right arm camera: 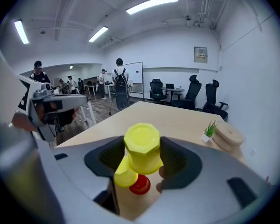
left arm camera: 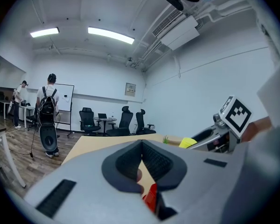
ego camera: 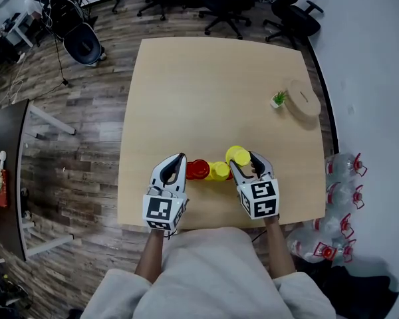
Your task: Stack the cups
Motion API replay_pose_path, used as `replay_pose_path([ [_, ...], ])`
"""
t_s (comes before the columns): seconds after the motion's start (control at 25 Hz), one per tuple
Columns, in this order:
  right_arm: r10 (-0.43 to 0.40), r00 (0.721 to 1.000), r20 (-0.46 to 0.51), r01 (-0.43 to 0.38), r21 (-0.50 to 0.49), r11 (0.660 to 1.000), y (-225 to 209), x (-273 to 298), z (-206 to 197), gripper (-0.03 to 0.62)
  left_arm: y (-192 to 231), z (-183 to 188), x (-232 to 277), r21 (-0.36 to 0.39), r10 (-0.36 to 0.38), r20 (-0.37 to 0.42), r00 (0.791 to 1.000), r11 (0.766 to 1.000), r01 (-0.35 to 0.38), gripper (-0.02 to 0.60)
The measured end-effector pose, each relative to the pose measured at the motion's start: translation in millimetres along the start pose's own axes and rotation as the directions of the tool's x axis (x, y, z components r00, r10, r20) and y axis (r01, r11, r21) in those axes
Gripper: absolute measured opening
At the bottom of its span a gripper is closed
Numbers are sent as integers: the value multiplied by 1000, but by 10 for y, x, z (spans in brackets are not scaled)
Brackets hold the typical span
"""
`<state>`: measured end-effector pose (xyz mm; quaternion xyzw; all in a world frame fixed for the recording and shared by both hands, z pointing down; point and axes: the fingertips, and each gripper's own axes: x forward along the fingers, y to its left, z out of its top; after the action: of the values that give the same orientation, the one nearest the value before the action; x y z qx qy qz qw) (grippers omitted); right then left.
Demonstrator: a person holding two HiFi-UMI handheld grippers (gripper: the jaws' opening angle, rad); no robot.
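- Glossy eight-sided yellow cup point(right arm camera: 142, 149), clamped between the ribbed dark jaws of the right gripper point(ego camera: 243, 159), raised off the counter point(ego camera: 206, 85).
- Below it, second yellow cup point(ego camera: 219, 171) just beside a red cup point(ego camera: 198, 169), both smooth plastic, on pale wood grain.
- Near the red cup, left gripper point(ego camera: 180, 158), jaws pressed together, empty.
- Farther off, potted plant point(ego camera: 278, 99) by a round wooden disc point(ego camera: 302, 98).

Head cam top-down; table point(ego camera: 219, 78) shared.
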<state>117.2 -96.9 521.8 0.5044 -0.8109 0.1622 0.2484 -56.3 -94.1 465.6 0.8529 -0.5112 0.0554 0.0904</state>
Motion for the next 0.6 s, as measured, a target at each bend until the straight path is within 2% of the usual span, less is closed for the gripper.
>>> replay_pose_path([
  [0.6,121,992,-34,-123,-48,991,766,69,-27,239,93,40,-127,-3,18,19,1000,1000,-18,11],
])
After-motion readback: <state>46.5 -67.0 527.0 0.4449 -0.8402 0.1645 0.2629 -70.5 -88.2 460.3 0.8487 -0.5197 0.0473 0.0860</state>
